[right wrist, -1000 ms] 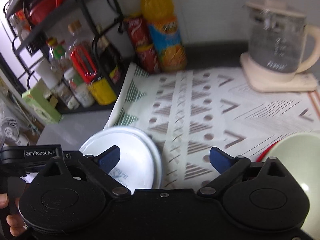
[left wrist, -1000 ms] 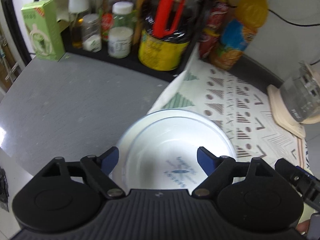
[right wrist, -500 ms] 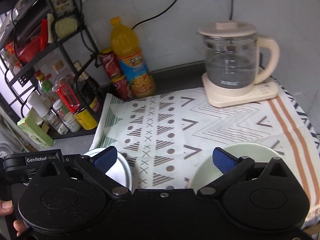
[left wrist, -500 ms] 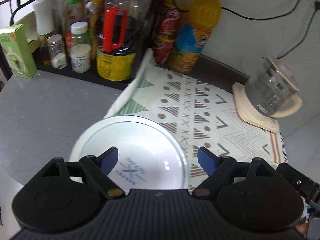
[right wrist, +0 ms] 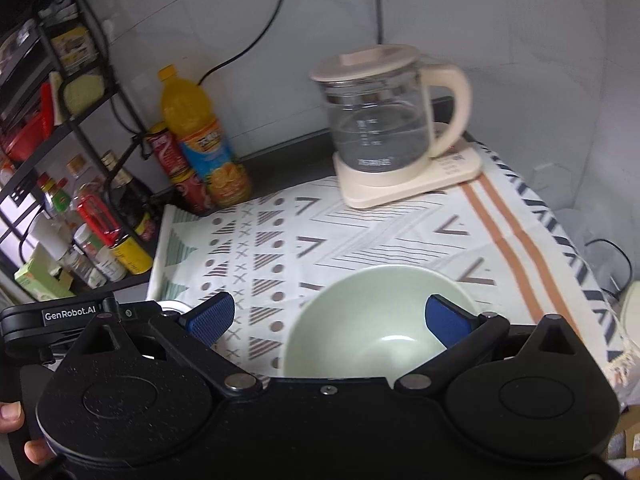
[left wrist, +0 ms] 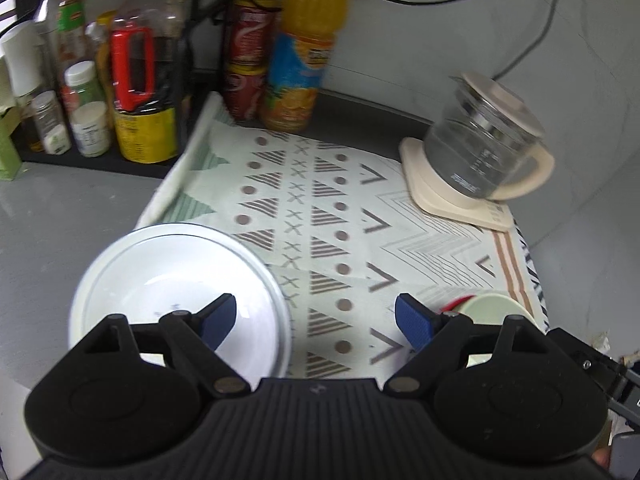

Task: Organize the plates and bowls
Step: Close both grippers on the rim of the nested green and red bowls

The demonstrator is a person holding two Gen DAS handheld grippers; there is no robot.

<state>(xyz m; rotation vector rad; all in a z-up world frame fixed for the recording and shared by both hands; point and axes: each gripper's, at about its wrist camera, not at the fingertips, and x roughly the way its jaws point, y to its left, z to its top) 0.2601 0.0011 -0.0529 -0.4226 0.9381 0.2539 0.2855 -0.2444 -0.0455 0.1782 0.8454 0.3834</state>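
A white plate (left wrist: 176,280) lies half on the grey counter and half on the patterned cloth (left wrist: 320,208); only a sliver of the white plate (right wrist: 172,305) shows in the right wrist view. My left gripper (left wrist: 316,318) hovers open just right of it, its left fingertip over the plate's rim, nothing held. A pale green bowl (right wrist: 372,320) sits on the cloth at the front. My right gripper (right wrist: 329,318) stands open above it, the bowl under its right finger. In the left wrist view the green bowl (left wrist: 492,308) rests on something red (left wrist: 456,303).
A glass kettle (right wrist: 380,128) on its cream base stands at the back right with cords behind it. An orange juice bottle (left wrist: 304,48) and red cans (left wrist: 246,60) stand at the back wall. A black rack of bottles and jars (left wrist: 100,92) fills the left.
Both views have swung to the right and pulled up. The white plate has slid to the left of the left gripper. The green bowl has come fully under the right gripper.
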